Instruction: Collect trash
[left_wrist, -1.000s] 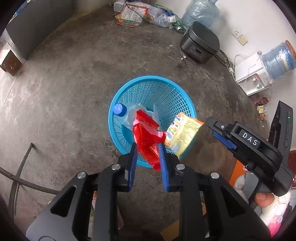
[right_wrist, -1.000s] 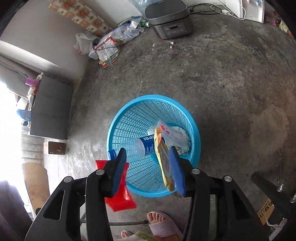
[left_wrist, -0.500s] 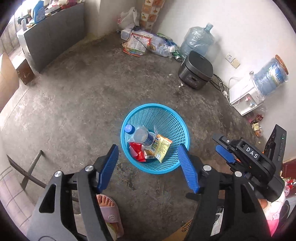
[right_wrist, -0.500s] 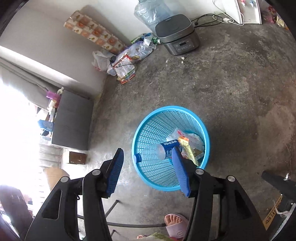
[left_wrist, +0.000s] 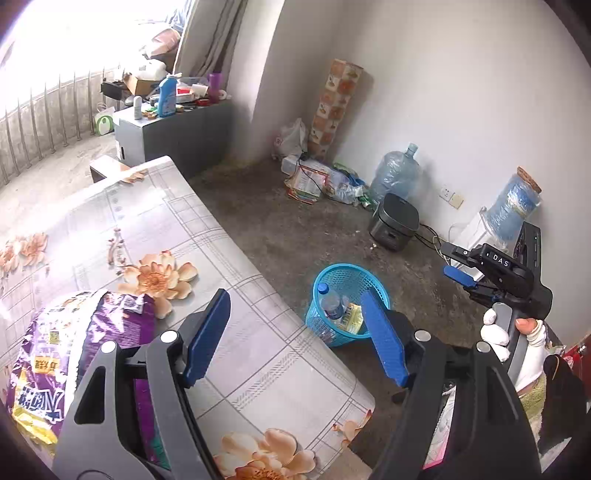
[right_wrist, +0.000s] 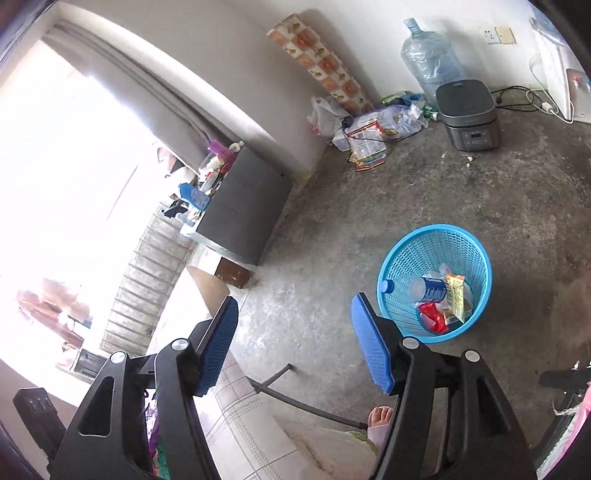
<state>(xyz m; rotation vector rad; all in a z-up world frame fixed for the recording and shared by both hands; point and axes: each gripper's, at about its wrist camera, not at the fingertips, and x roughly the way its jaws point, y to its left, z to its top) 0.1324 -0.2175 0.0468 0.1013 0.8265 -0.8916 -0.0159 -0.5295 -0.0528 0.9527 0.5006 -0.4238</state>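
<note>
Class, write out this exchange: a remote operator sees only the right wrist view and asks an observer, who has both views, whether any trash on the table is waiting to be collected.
Operator: From the right wrist I see the blue basket on the floor with a bottle in it. Is there trash on the table?
Observer: Yes. The left wrist view shows a large purple bag lying on the floral tablecloth.
Operator: Are the left tongs free to take it?
Observer: The left tongs are wide open with nothing between them, and the bag lies just beside their left finger.
</note>
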